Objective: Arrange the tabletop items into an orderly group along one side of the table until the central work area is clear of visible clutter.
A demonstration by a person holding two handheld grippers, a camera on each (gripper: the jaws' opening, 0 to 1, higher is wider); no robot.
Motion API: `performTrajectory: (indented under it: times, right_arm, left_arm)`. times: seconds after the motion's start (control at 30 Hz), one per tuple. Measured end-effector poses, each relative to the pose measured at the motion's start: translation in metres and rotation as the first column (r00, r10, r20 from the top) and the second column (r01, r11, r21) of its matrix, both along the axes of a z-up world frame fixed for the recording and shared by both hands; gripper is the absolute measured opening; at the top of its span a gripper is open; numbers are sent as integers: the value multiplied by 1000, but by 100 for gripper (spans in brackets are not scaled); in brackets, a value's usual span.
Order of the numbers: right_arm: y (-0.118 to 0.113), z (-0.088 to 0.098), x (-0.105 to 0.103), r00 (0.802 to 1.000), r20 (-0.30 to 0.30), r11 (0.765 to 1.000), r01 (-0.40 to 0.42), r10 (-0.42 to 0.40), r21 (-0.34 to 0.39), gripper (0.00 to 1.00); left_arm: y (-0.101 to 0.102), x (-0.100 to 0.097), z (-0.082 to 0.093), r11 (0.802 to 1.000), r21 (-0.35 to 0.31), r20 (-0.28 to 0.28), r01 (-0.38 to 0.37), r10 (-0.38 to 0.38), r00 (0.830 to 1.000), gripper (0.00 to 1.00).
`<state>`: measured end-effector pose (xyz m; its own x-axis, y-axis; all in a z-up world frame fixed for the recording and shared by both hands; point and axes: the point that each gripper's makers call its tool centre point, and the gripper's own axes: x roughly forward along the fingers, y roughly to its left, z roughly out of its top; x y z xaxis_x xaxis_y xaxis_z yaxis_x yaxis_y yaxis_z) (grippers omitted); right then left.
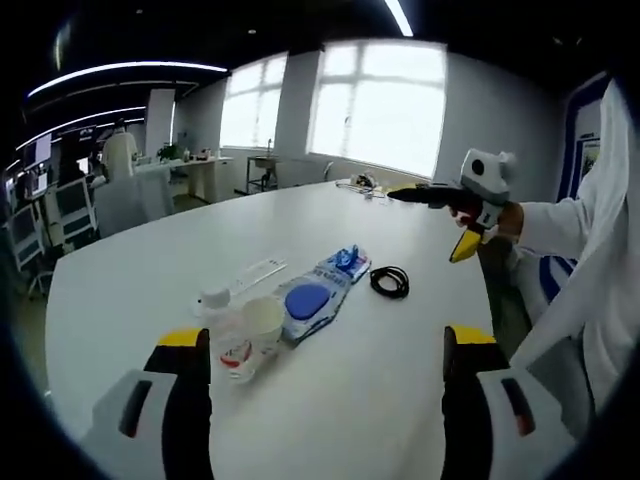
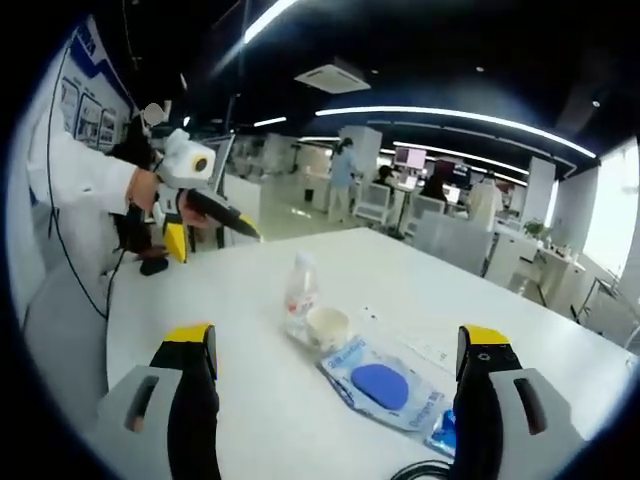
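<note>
So my two views faced each other across the white table. The left gripper view looked down its length toward the bright windows, hovering a bit above the surface, its own jaws rising at the bottom corners. The right gripper view looked the opposite way, into the office with desks. Both caught the same cluster mid-table: plastic bottle, paper cup, blue packet. Each also saw the other gripper held up across from it
</note>
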<state>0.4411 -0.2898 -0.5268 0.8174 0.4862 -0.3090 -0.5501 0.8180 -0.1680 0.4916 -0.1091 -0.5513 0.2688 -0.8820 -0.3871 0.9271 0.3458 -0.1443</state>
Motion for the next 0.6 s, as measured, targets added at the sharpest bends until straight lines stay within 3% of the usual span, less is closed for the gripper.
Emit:
performTrajectory:
  times: [0.4, 0.6]
  right_arm:
    - [-61, 4, -58, 996, -3, 995, 95, -95, -16, 99]
    - [-80, -8, -80, 991, -42, 992, 126, -126, -12, 98]
  left_arm:
    - [-2, -37, 10, 999, -1, 15, -32, 32, 999, 100]
    - [-6, -62, 10, 999, -6, 20, -41, 41, 999, 100]
